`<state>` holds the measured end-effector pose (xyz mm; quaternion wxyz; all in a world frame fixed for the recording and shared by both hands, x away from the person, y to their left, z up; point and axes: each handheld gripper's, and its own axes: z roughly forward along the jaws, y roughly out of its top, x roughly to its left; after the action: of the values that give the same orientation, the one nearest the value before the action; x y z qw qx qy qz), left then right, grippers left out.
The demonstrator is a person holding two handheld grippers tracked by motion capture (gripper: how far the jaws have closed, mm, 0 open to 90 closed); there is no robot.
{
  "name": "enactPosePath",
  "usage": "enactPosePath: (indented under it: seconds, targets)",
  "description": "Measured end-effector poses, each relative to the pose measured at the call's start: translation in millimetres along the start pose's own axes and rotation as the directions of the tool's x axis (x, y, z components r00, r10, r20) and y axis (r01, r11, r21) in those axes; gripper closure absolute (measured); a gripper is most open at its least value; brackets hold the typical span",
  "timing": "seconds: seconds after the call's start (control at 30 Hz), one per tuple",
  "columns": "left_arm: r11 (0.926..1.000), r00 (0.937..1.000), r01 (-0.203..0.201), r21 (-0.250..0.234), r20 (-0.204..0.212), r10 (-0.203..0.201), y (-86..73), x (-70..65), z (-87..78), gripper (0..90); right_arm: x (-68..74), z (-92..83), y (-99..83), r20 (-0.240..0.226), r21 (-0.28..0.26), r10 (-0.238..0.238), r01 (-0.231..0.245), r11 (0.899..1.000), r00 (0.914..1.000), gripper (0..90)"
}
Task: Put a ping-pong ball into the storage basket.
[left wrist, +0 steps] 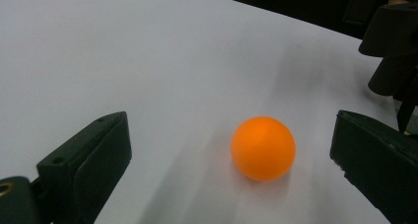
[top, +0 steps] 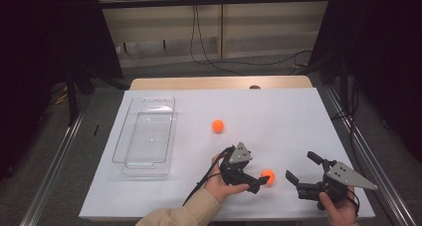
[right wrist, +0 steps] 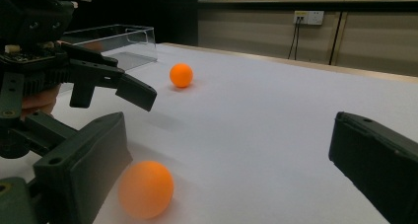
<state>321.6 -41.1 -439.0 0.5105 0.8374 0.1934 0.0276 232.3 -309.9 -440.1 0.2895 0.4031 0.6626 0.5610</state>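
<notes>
Two orange balls lie on the white table. The near ball rests between the spread jaws of my left gripper, untouched by either; in the left gripper view this ball sits right of centre inside the open left gripper. The far ball lies alone mid-table. My right gripper stands open and empty to the right, pointing left. The right gripper view, taken from between the jaws of that gripper, shows the near ball, the far ball and the left gripper's fingers.
A clear plastic tray stands empty on the table's left side, also seen as the tray in the right gripper view. The table's front edge runs just below both hands. Cables hang by the back wall.
</notes>
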Motion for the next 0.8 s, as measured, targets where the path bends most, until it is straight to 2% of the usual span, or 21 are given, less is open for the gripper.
enactPosePath:
  seconds: [0.6, 0.8]
  targets:
    - [0.9992, 1.0, -0.006, 0.039, 0.001, 0.006, 2.1, -4.0, 8.4, 2.1, 0.1, 0.0, -0.1, 0.0, 0.001, 0.001, -0.001, 1.0, 1.0, 1.1]
    - [0.9984, 0.9997, -0.019, 0.053, 0.016, 0.018, 2.9, -6.0, 10.4, 3.8, 0.3, 0.2, -0.1, 0.0, 0.001, 0.0, 0.0, 1.0, 1.0, 1.1]
